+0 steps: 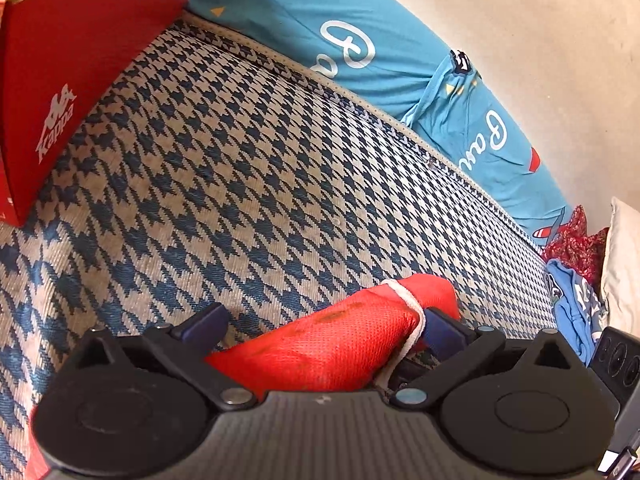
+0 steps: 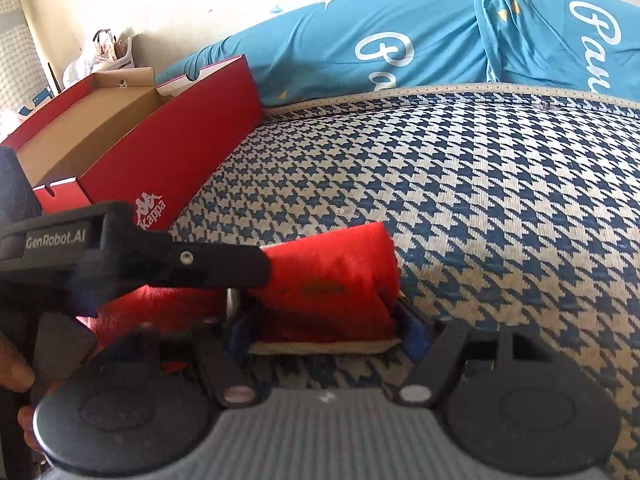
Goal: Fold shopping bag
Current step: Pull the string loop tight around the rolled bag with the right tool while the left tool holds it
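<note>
The red shopping bag (image 2: 332,272) lies folded into a small flat packet on the blue-and-white houndstooth mat (image 2: 480,200). My right gripper (image 2: 328,336) straddles its near edge, one blue pad beside each end, and the packet is not buckled. The left gripper reaches in from the left, and one of its fingers (image 2: 224,266) lies over the packet. In the left wrist view the bag (image 1: 328,344) sits between the jaws of the left gripper (image 1: 322,324). Its white-trimmed edge rests against the right finger (image 1: 440,326), and mat shows between it and the left finger (image 1: 204,324).
An open red shoe box (image 2: 160,160) stands on the mat to the left, close to the bag. Blue printed bedding (image 2: 400,40) runs along the mat's far edge against the wall. Crumpled clothes (image 1: 572,300) and a phone (image 1: 616,360) lie to the right. A hand (image 2: 16,372) shows at lower left.
</note>
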